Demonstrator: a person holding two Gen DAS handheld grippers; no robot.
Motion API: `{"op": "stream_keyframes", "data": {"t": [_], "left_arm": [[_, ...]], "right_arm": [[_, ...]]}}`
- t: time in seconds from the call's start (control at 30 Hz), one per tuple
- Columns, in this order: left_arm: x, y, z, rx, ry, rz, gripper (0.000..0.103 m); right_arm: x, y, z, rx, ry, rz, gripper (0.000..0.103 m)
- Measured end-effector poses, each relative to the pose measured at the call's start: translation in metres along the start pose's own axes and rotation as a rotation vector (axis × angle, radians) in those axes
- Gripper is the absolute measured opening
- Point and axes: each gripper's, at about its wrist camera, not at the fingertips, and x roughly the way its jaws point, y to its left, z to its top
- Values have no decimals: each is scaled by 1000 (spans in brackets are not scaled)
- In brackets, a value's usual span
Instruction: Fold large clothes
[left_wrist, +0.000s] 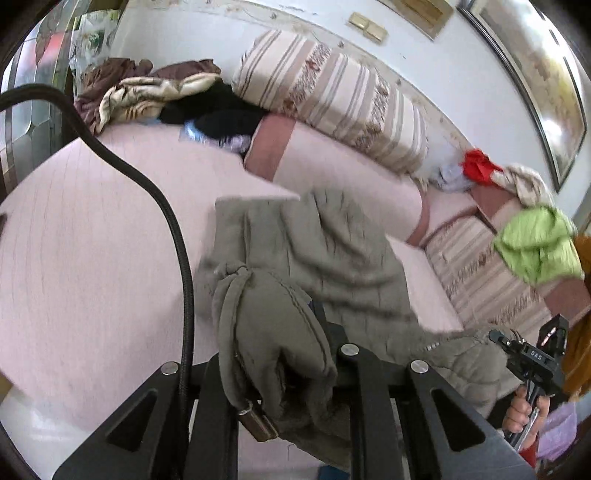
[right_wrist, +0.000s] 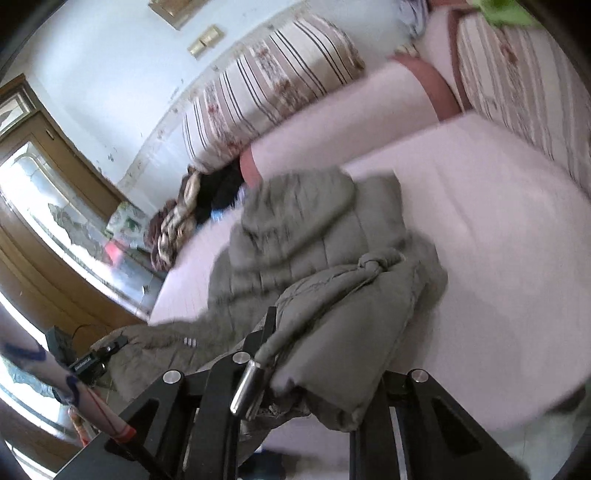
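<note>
A grey-green quilted coat (left_wrist: 332, 254) lies on the pink mattress (left_wrist: 92, 240), partly bunched. My left gripper (left_wrist: 295, 354) is shut on a fold of the coat near its knotted drawstring (left_wrist: 236, 273); a metal cord end (left_wrist: 255, 421) hangs by the fingers. In the right wrist view the same coat (right_wrist: 314, 236) spreads over the mattress (right_wrist: 498, 240). My right gripper (right_wrist: 314, 354) is shut on the coat's edge, with the metal cord end (right_wrist: 247, 384) dangling at its left finger. The other gripper shows at the far right (left_wrist: 532, 350) and far left (right_wrist: 92, 360) of each view.
Striped bolster cushions (left_wrist: 332, 92) line the back and right side of the bed. Heaps of clothes lie at the far left (left_wrist: 147, 88); red (left_wrist: 478, 166) and green (left_wrist: 539, 247) garments sit at the right corner. A black cable (left_wrist: 177, 236) arcs across the left view. A wooden cabinet (right_wrist: 55, 229) stands left.
</note>
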Motion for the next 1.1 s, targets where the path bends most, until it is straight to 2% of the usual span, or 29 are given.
{"op": "stream_keyframes", "data": {"t": [0.3,0.53,0.63,0.73,0.9,1.0,1.1], "left_arm": [[87,-23,125,13,-37,162,17],[201,-28,186,55,13,333,17],[258,-25,199,68,71,399,17],[299,-17,200,65,111,436,17],[348,-7,190,96,159,490,19],[369,-1,183,108,205,496,20],[368,4,186,69,224,450,22]], "right_arm": [[67,25,134,28,-85,-57,18],[151,4,196,16,-68,-218,18],[191,-15,211,36,-40,-275,18],[227,-35,218,64,-8,-314,19],[267,-59,219,97,22,-353,20],[285,-71,215,110,34,-375,22],[293,-77,213,126,40,-384,24]]}}
